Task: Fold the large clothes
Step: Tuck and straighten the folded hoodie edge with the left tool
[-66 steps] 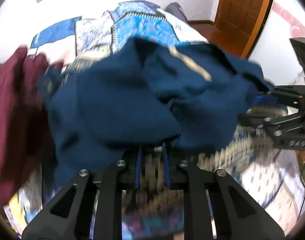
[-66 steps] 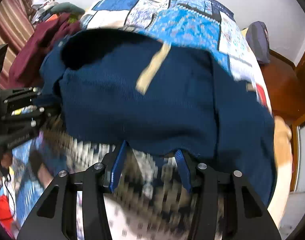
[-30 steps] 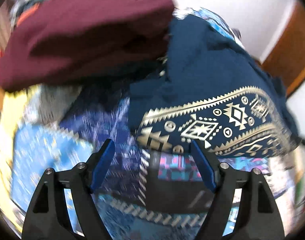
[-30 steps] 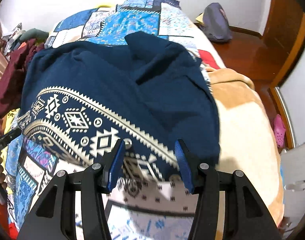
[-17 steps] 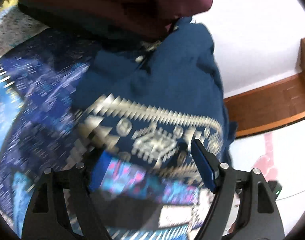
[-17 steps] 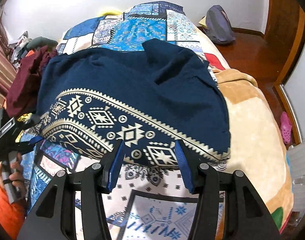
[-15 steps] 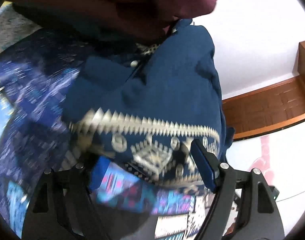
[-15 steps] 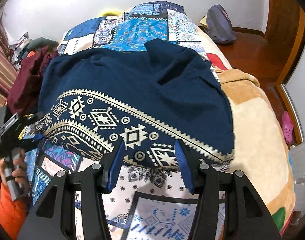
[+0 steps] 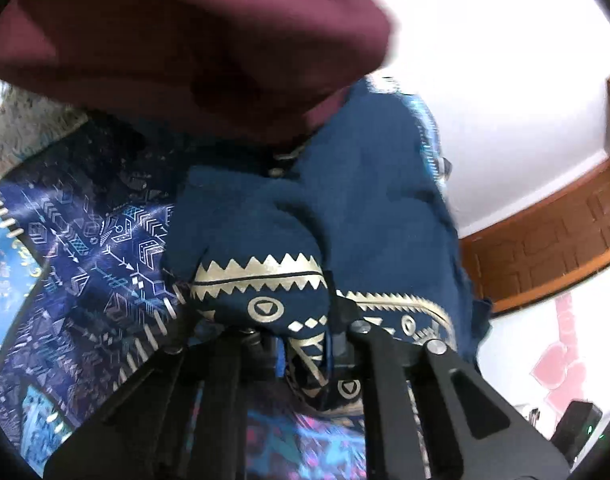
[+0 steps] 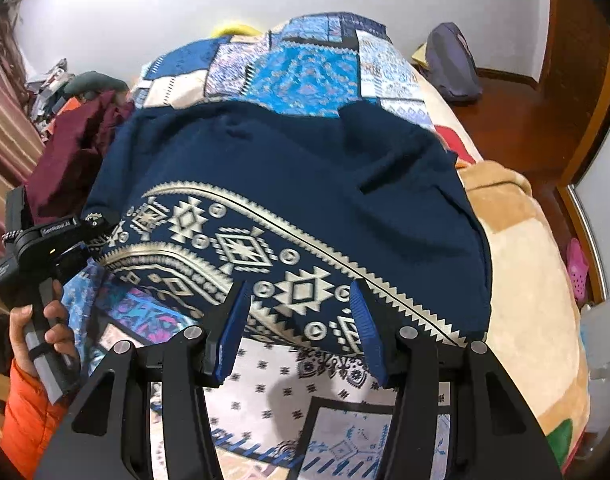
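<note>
Navy garment (image 10: 305,184) with a gold geometric border lies spread across the middle of the right wrist view, on a bed covered by a blue patchwork quilt (image 10: 305,68). Its patterned hem runs from centre left to lower right of that frame. Right claw (image 10: 301,332) hangs over this hem at bottom centre, its blue pads (image 10: 235,326) standing apart with the border showing between them; neither pad presses on the cloth.

Left claw (image 9: 305,354), seen at bottom centre of the left wrist view, has just been closing and is now clamped on a bunched fold of the same navy garment (image 9: 357,208). The gold zigzag band bulges up just above the closed jaws, and more patterned hem trails below and to the right of them.

Maroon garment (image 9: 177,40), blurred, fills the upper left of the left wrist view and overlaps the navy cloth's far edge. In the right wrist view it sits as a heap at centre left, just beside the navy garment.

Hand (image 10: 45,328) at lower left of the right wrist view grips the left device's handle, with an orange sleeve (image 10: 25,412) below it. Tan blanket (image 10: 529,280) covers the bed's right side. Grey bag (image 10: 451,64) rests on the wooden floor (image 10: 517,120) at upper right.
</note>
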Demonstrator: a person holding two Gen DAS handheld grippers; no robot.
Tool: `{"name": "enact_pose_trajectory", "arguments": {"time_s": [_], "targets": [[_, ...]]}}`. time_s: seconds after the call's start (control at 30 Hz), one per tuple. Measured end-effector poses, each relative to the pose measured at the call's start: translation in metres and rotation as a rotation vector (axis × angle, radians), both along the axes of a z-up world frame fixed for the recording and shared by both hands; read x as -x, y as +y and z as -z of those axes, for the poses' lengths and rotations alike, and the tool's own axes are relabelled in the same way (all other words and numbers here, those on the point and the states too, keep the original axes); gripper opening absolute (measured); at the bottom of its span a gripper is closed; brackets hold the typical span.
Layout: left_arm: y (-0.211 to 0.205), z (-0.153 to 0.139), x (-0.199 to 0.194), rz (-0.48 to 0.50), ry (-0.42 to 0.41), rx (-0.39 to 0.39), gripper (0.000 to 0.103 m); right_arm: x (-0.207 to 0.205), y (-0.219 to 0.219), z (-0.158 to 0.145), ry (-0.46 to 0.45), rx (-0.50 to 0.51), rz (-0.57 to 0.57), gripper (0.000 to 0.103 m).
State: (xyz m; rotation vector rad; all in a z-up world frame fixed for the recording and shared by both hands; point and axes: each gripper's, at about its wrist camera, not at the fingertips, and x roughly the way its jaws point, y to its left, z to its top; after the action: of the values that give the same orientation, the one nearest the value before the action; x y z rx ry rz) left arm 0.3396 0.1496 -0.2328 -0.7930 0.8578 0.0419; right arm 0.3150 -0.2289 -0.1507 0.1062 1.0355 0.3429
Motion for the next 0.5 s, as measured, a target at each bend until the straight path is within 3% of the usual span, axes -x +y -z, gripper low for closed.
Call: {"name": "enact_pose_trajectory", "arguments": {"time_s": [0.23, 0.37, 0.5], "targets": [[-0.003, -0.046, 0.061, 0.128, -0.036, -0.059, 0.009, 0.02, 0.009, -0.029, -0.04, -0.006, -0.03, 0.048], [0.006, -0.053, 0.104, 0.107, -0.032, -0.102, 0.009, 0.033, 0.026, -0.041, -0.061, -0.014, -0.077, 0.048], [0.016, -0.053, 0.115, 0.046, -0.018, -0.117, 0.008, 0.047, 0.047, -0.047, -0.072, -0.016, -0.131, 0.048]]}}
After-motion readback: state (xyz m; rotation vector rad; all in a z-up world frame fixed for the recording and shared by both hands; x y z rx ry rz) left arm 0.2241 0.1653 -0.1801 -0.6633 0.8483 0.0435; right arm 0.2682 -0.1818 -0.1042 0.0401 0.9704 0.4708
